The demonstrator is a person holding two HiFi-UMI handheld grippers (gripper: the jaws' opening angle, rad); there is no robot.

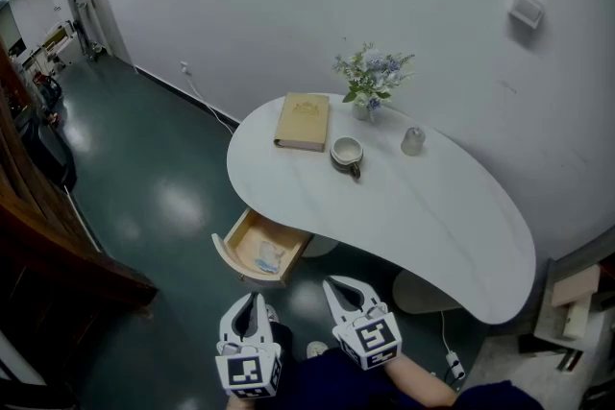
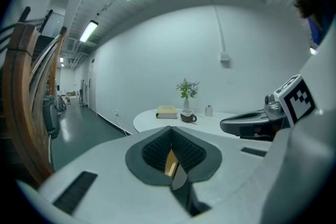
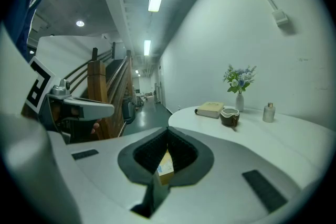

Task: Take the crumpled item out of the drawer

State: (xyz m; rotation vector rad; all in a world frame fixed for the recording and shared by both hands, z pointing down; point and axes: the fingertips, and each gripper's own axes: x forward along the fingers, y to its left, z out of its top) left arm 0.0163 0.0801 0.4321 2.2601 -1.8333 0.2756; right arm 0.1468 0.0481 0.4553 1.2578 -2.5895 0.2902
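**Crumpled item** (image 1: 270, 257): a small wad, pale with blue patches, creased and irregular, probably paper or thin film. It lies loose on the floor of the drawer, towards the right side, untouched.

**Drawer** (image 1: 227, 256): light wood with a curved front that matches the edge above it. It is pulled well out from under the left end of the surface, so the contents are open from above and the reach in looks unobstructed.

**Surface** (image 1: 413, 221): a white, smooth, kidney-shaped top set against the wall.
- A tan, cloth-like book (image 1: 303, 121) lies flat.
- A glazed cup (image 1: 346, 152) stands just beside the book.
- A vase of flowers (image 1: 372, 82) and a small jar (image 1: 412, 140) stand further back, all well clear of the drawer.

**Left tool** (image 1: 254, 304): white moulded shell with dark ribbed pads. The jaws are together and grip nothing. It is held low, near the drawer front.

**Right tool** (image 1: 342, 289): the same make, with its jaws likewise closed and empty, beside the other. Its view sights the drawer interior through the notch below the pads. Both would need to part before any pickup.
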